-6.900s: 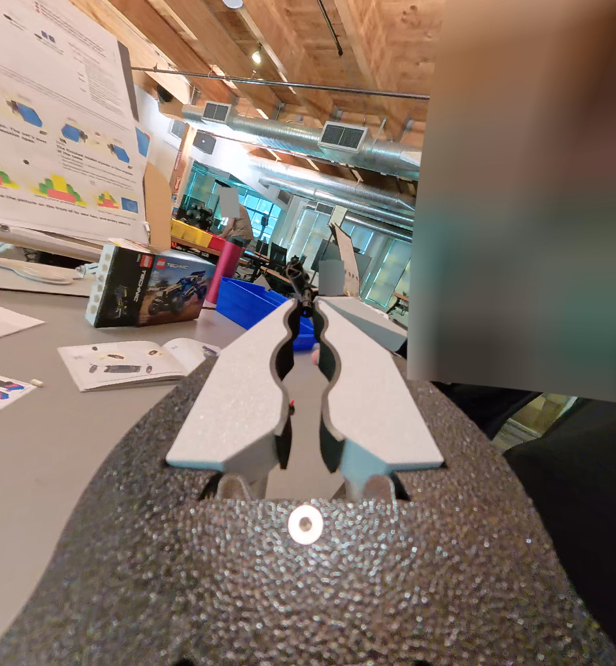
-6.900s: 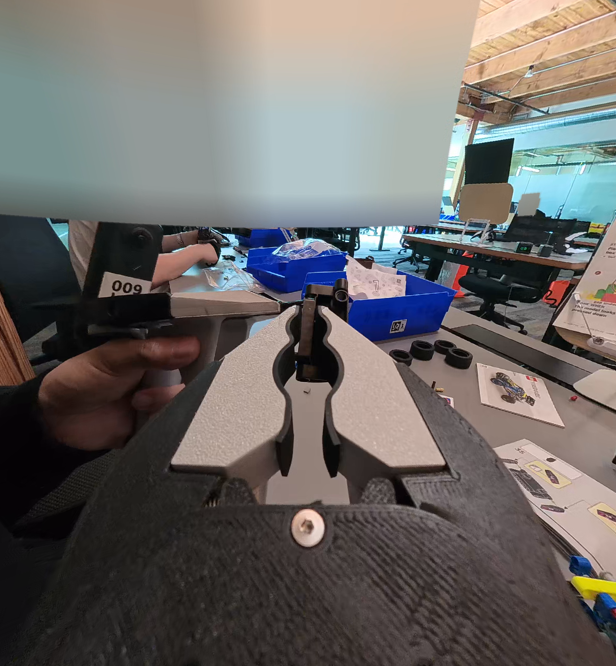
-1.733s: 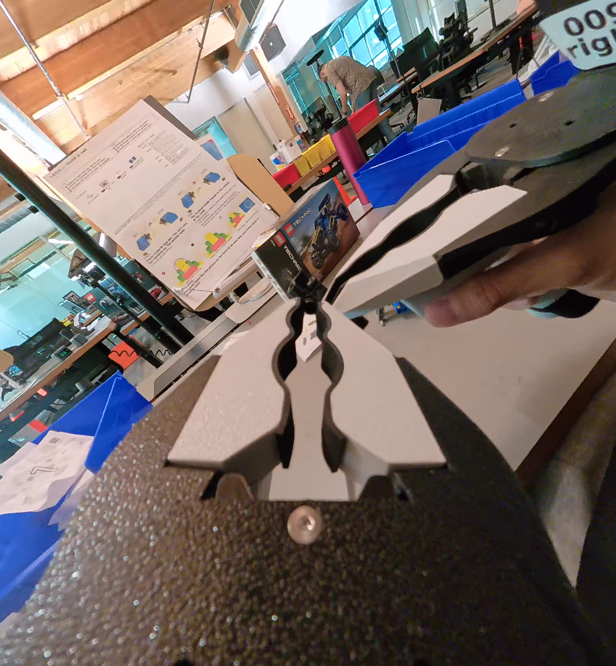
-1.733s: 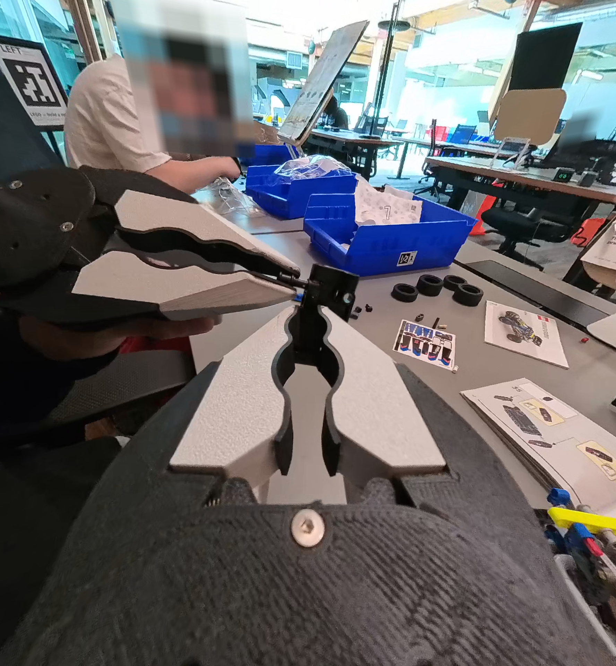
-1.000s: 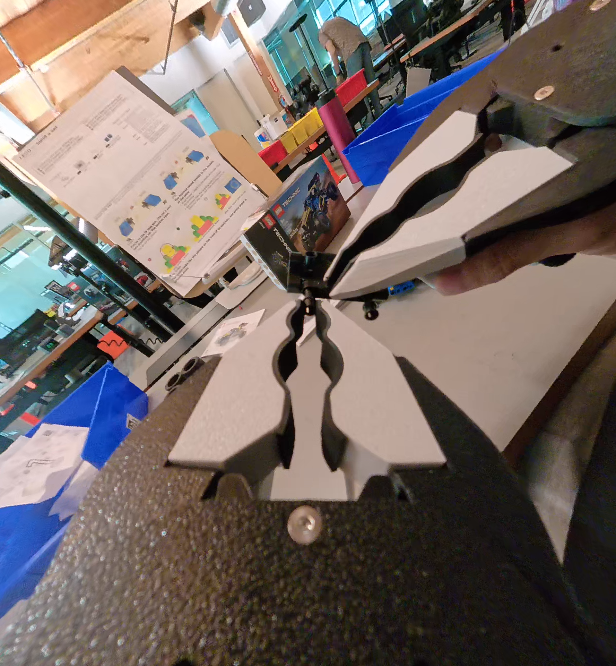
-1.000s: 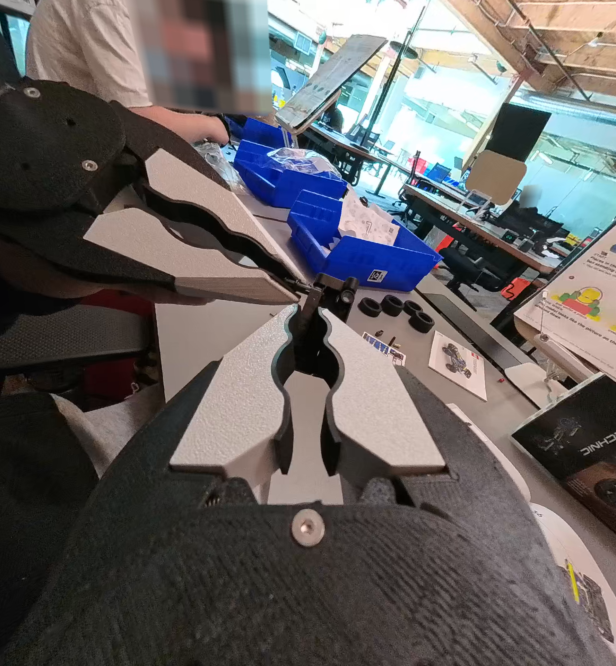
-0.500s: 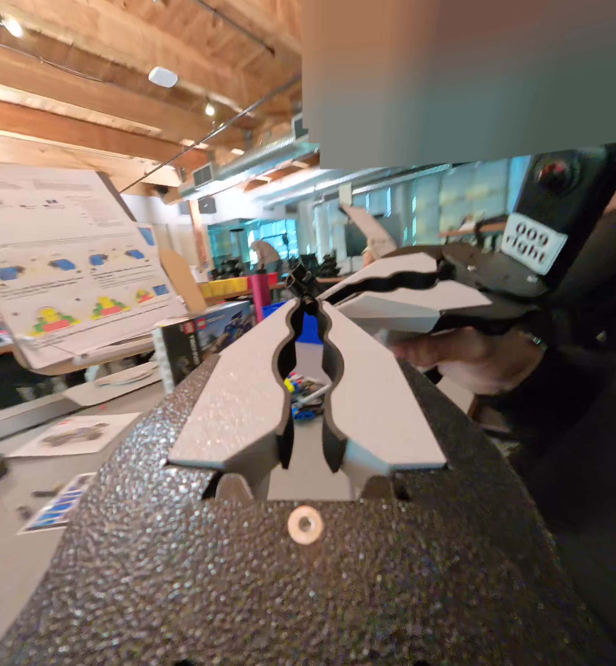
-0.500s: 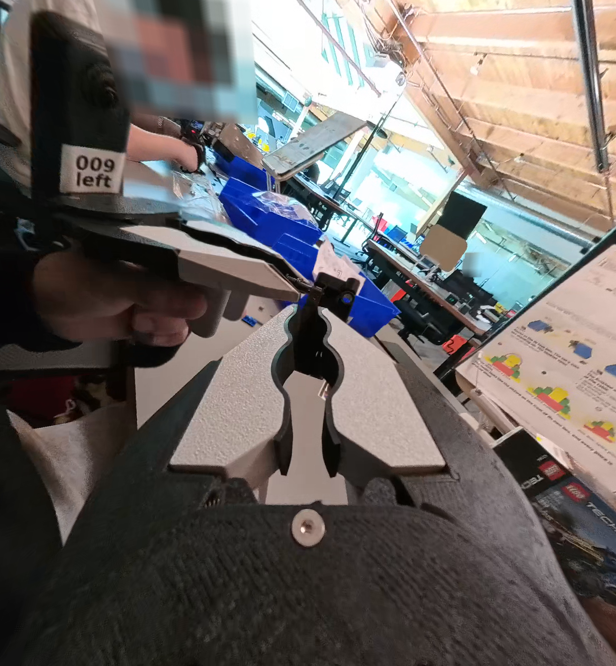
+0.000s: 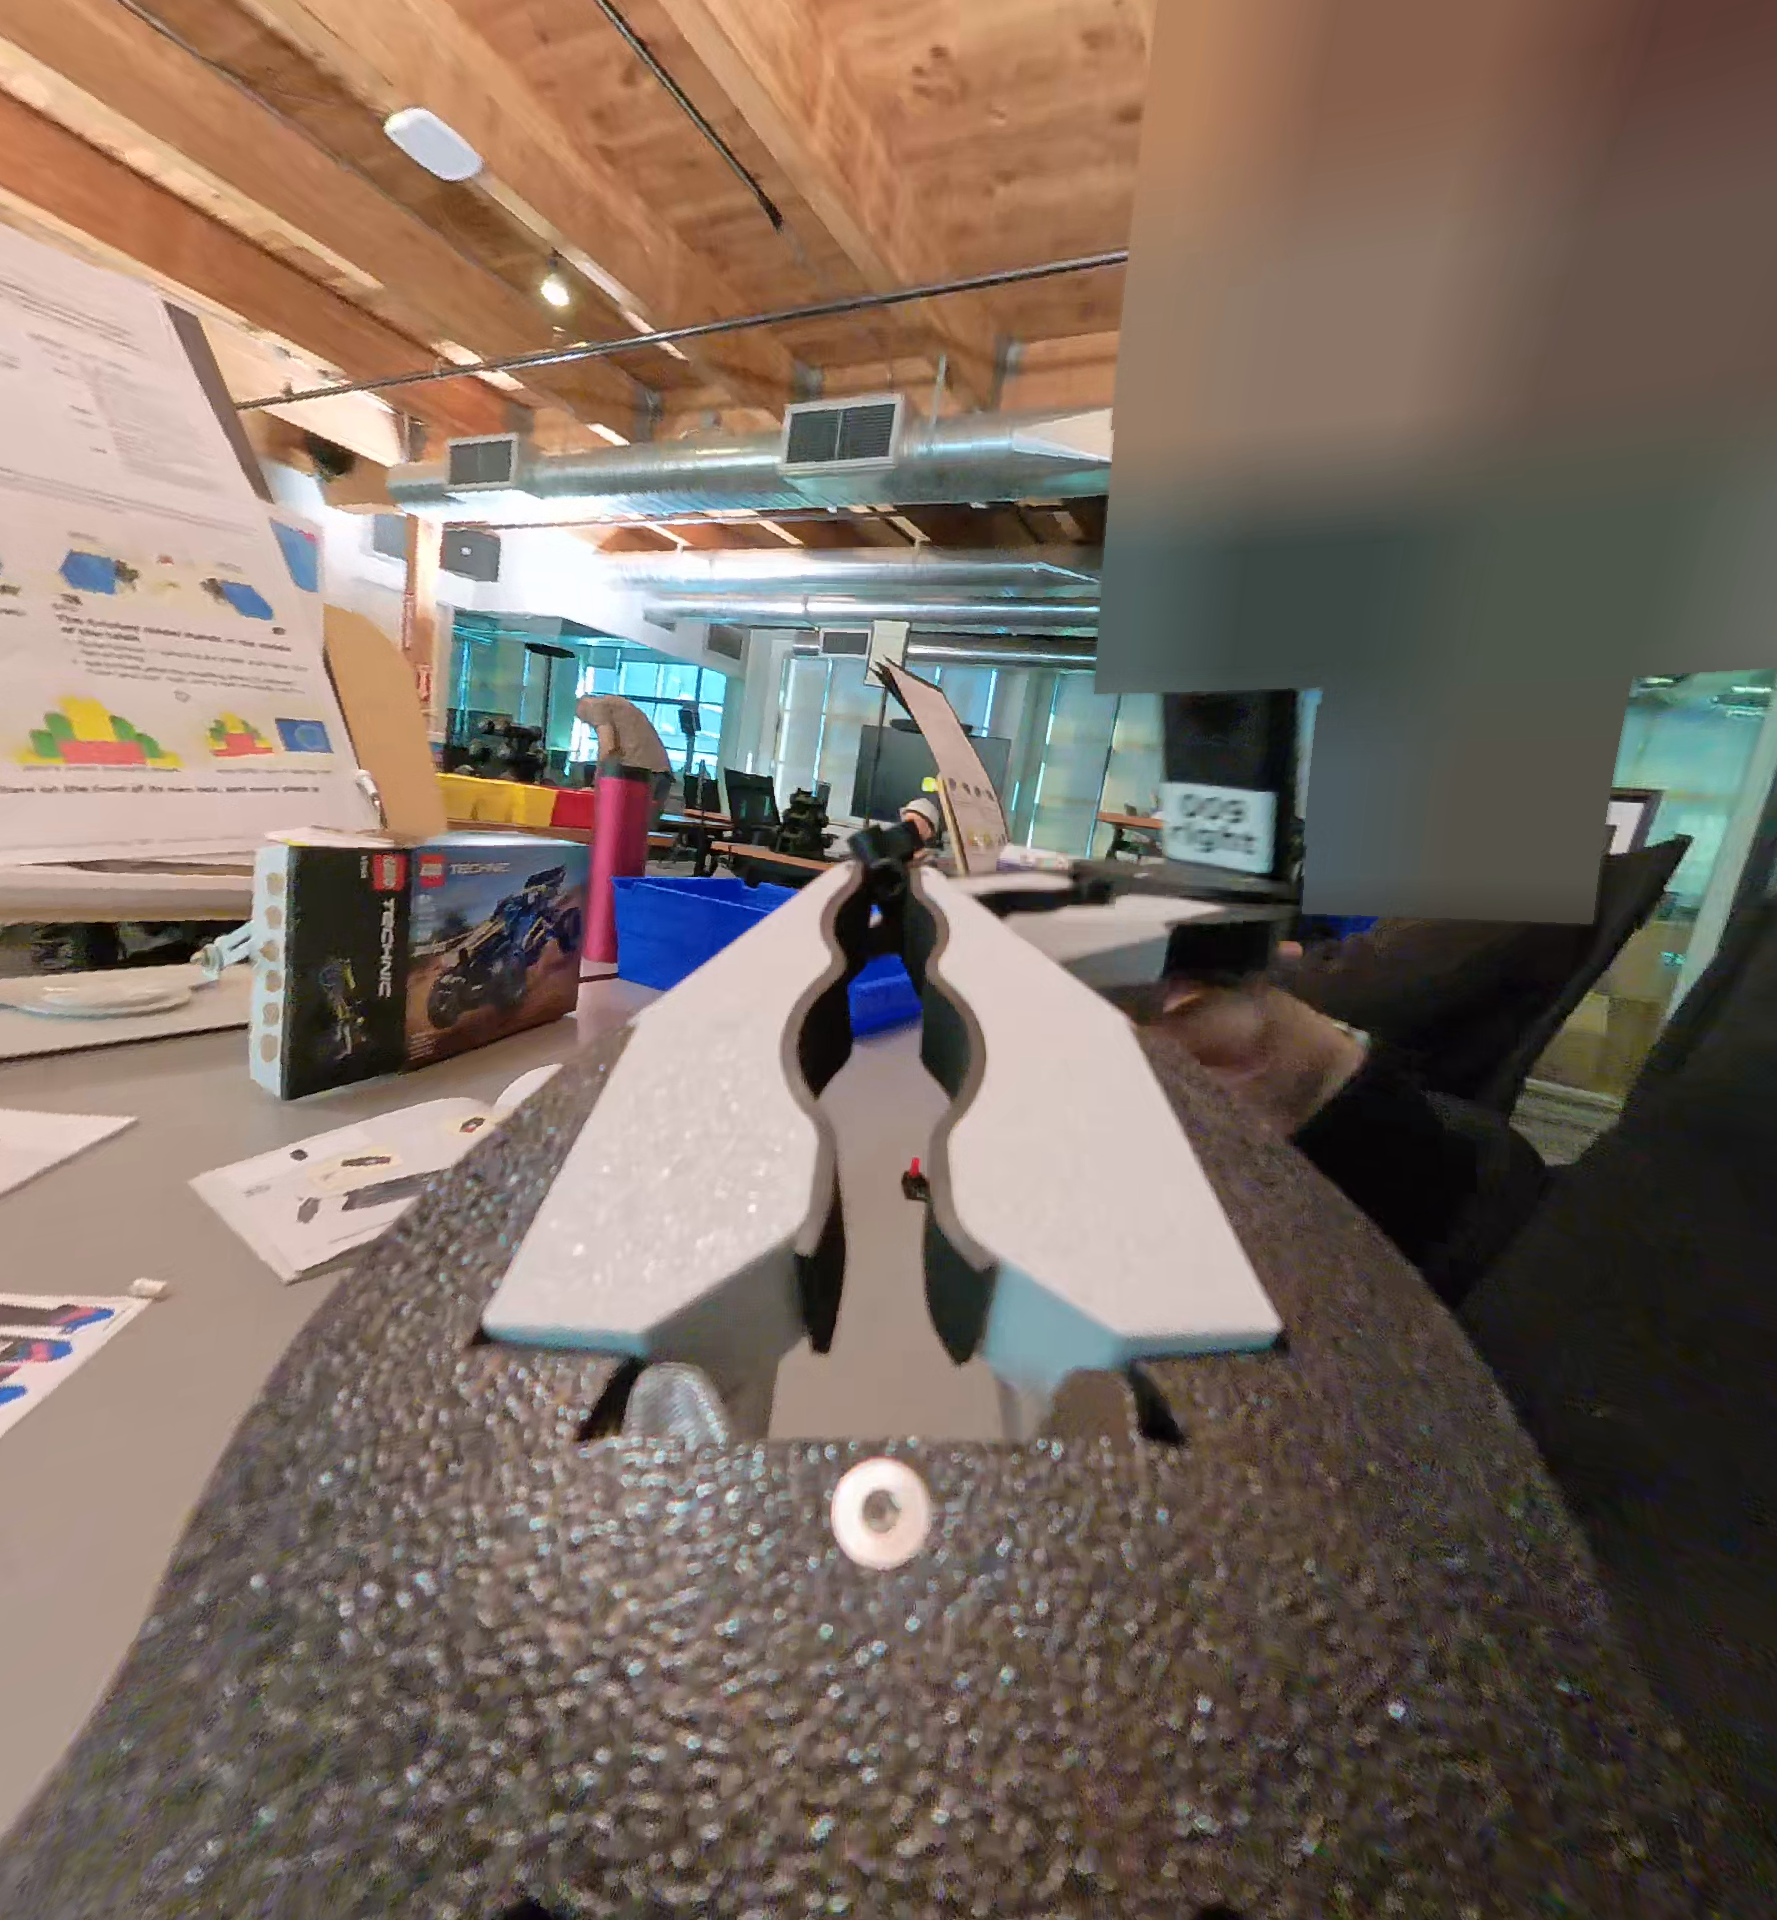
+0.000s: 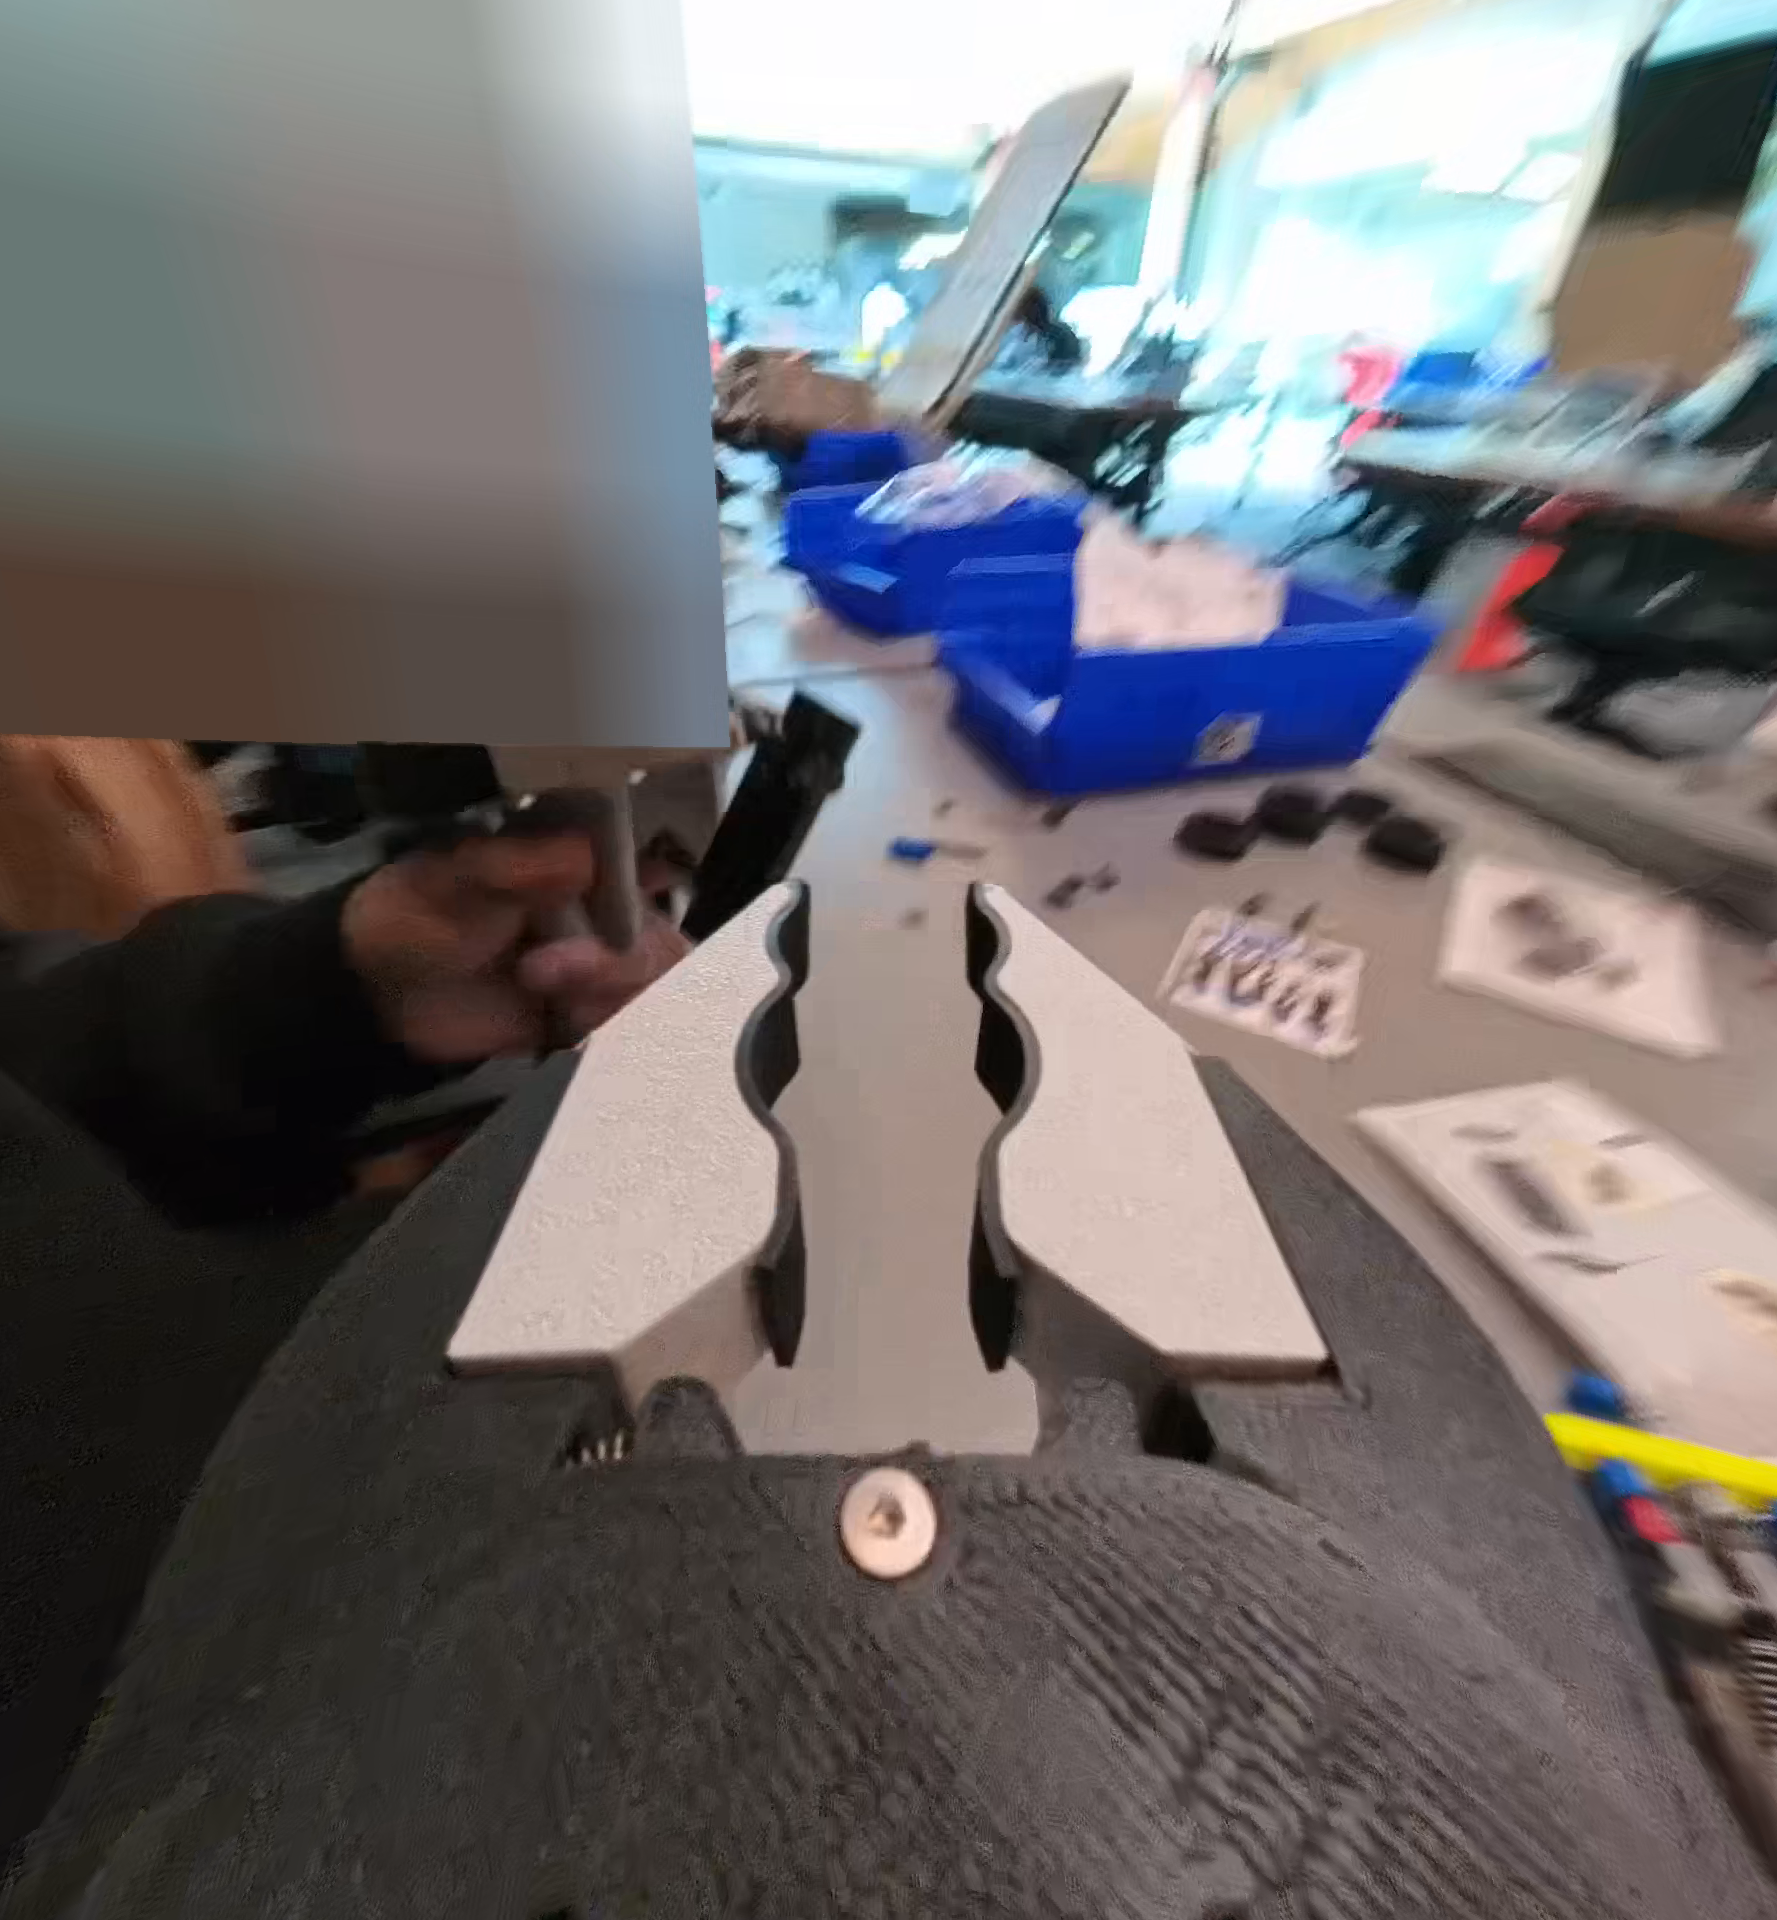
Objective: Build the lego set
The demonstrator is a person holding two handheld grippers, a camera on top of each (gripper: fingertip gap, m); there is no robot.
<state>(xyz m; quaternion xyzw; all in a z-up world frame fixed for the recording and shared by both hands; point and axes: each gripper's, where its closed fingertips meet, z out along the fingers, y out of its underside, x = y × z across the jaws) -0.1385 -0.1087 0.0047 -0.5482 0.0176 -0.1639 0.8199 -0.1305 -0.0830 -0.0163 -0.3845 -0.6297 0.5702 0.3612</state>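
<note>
Your left gripper (image 9: 886, 883) has its fingers (image 9: 759, 1049) closed narrow, and at the very tips they pinch a small black plastic part (image 9: 884, 847), which sticks out above them, raised over the surface (image 9: 84, 1455). Your right gripper (image 10: 886, 904) has its fingers (image 10: 686, 1081) apart with a clear gap, and nothing is between them; only the grey surface shows through this gap. In the left wrist view the right gripper lies just beside the left fingertips, on their right, held by a hand (image 9: 1248, 1039). On the surface near your left gripper lie an open booklet (image 9: 344, 1174) and a sticker sheet (image 9: 1, 1361) toward the left edge, and a little farther stands a dark box with a picture of a vehicle (image 9: 416, 966), below a paper sheet on a stand (image 9: 105, 582). Behind them are a pink bottle (image 9: 622, 862) and a blue bin (image 9: 697, 925). In the right wrist view, which is blurred, small loose pieces (image 10: 1071, 883) are scattered on the surface ahead of the fingers, then black tyres (image 10: 1310, 821) and two more blue bins (image 10: 1175, 686) toward the far edge. At the near right corner there is a yellow and blue assembly (image 10: 1715, 1496). As far as the pictures show, only the black part is in a grip, and the loose pieces and the tyres lie free on the surface.
</note>
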